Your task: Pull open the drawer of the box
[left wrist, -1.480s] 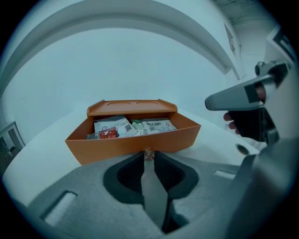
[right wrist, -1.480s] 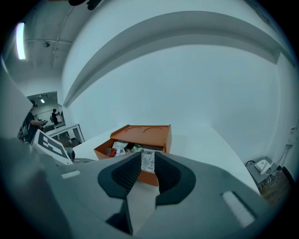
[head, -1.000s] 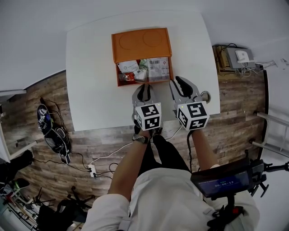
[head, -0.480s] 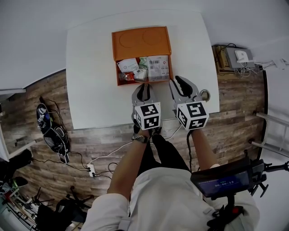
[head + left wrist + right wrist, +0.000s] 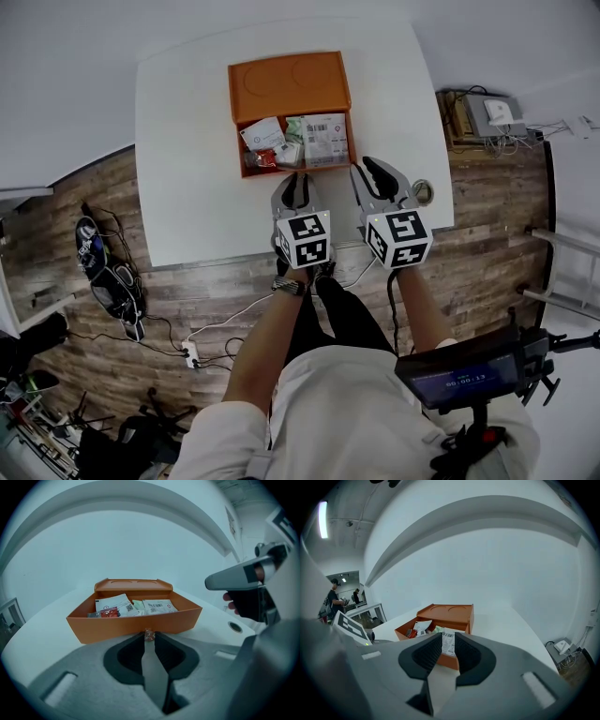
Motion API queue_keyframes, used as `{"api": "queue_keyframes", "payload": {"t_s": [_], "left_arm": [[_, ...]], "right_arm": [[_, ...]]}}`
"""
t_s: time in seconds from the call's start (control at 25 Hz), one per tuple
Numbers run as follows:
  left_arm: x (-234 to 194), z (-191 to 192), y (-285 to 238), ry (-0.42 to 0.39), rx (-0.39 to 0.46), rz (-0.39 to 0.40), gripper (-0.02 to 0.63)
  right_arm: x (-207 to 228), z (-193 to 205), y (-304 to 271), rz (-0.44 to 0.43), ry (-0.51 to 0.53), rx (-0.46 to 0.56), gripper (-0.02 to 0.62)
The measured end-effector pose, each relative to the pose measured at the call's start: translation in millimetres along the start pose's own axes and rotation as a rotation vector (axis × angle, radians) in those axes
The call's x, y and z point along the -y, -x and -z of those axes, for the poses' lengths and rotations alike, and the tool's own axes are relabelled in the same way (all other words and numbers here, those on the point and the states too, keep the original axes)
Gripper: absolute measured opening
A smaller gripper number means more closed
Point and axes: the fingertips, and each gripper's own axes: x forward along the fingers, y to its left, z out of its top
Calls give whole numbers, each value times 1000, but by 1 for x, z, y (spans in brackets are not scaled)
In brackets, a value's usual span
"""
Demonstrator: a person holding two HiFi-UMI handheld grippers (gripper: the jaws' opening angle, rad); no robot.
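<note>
A white worktop (image 5: 187, 141) stands on a wood floor (image 5: 487, 225). A grey device (image 5: 497, 114) with wires sits at 2 o'clock. A cable tangle (image 5: 108, 272) lies at 9 o'clock and a power strip (image 5: 192, 353) at 7 o'clock.

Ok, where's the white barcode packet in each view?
Head view: packet at the open drawer's right end, upper centre.
Left gripper view: packet centre, right side of the drawer.
Right gripper view: packet lower centre, between the fingers.
Shared landmark: the orange box top.
</note>
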Motion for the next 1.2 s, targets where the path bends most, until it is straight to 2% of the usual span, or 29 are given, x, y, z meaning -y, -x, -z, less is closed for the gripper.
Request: {"api": "queue_keyframes", "payload": {"t_s": [0.52,0.6,0.84,1.2], "left_arm": [[-1,4,-6,31,2,-26,77],[-5,3,-7,36,13,-34,98],[-10,5,-4,35,0,-22,127],[-20,-2,7,43,9,-2,126]], "right_arm": [[6,8,9,8,3,3,84],[6,9,8,9,-1,2,84],[5,8,8,6,-4,2,83],[1,-3,0,-4,3,15,84]]}}
